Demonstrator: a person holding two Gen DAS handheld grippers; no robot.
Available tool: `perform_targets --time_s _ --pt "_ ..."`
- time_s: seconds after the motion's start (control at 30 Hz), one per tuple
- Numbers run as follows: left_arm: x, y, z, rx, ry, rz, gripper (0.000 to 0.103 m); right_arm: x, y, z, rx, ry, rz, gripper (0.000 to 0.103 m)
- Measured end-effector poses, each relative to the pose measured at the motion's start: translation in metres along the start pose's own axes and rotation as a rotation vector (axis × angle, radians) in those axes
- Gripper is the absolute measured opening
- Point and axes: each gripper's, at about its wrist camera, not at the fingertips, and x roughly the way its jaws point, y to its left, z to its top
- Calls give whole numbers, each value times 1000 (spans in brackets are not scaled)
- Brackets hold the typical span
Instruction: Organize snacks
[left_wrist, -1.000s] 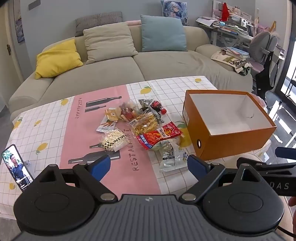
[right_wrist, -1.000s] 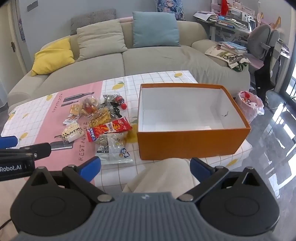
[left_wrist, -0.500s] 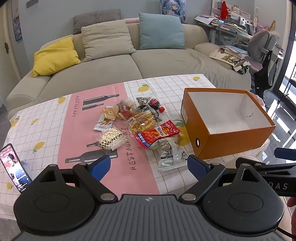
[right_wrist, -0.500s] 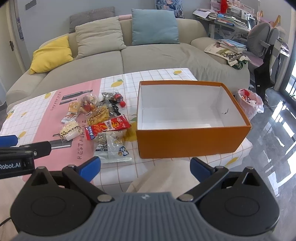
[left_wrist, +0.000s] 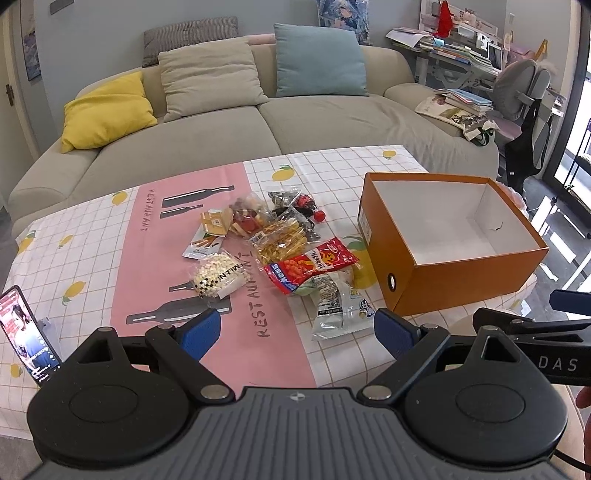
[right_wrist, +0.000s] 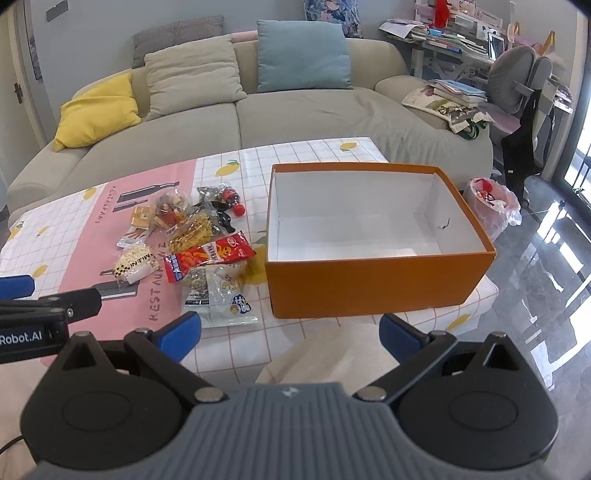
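A pile of snack packets lies mid-table: a red packet (left_wrist: 312, 264) (right_wrist: 208, 256), a yellow stick-snack bag (left_wrist: 279, 239), a popcorn bag (left_wrist: 218, 276) (right_wrist: 133, 263) and a clear white packet (left_wrist: 338, 306) (right_wrist: 218, 295) nearest me. An empty orange box (left_wrist: 458, 273) (right_wrist: 373, 286) with a white inside stands right of the pile. My left gripper (left_wrist: 297, 334) is open and empty, above the table's near edge before the pile. My right gripper (right_wrist: 290, 332) is open and empty, before the box's near wall.
The table (left_wrist: 92, 236) wears a pink and white checked cloth. A phone (left_wrist: 27, 334) leans at its near left corner. A beige sofa (left_wrist: 207, 147) with cushions runs behind. A bin with a pink bag (right_wrist: 493, 206), a chair and a cluttered desk stand right.
Both grippers have shifted slightly forward and up, so the table sits a little lower and closer in view. Both stay open and empty. No snack has moved.
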Motion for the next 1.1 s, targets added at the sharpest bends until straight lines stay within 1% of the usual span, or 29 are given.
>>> perform_targets --time_s 1.1 --pt "1 2 -4 -12 16 -14 103 0 5 -2 -9 10 -4 100"
